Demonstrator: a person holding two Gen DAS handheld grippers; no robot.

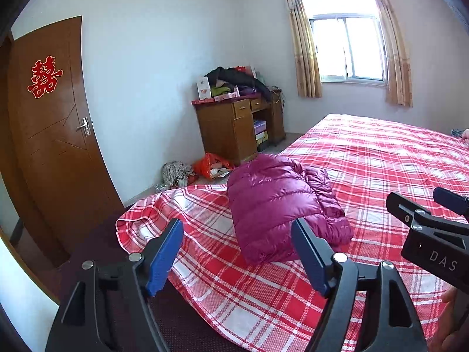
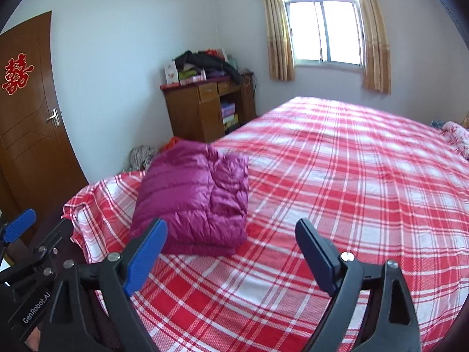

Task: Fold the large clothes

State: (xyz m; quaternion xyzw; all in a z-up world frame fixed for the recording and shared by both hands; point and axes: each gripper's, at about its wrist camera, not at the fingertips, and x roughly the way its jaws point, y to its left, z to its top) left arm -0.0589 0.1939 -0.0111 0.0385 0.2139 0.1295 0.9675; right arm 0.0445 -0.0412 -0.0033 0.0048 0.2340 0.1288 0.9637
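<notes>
Both grippers are spread wide and hold nothing. Left gripper (image 1: 237, 252): my blue-padded fingers (image 1: 164, 255) hang above the near corner of the bed, with the folded jacket between and beyond them, untouched. Right gripper (image 2: 231, 252): jaws equally wide, poised over the red-and-white plaid sheet (image 2: 337, 176), clear of the cloth. The magenta down jacket (image 2: 196, 196) lies as a compact folded bundle near the bed's left foot corner, resting flat on the sheet. Wooden desk (image 1: 234, 129) against the far wall: clothes and boxes piled on top, stacked boxes in its open compartment. On the floor beside it, an orange bag (image 1: 212, 165) and a crumpled cloth (image 1: 177, 173).
</notes>
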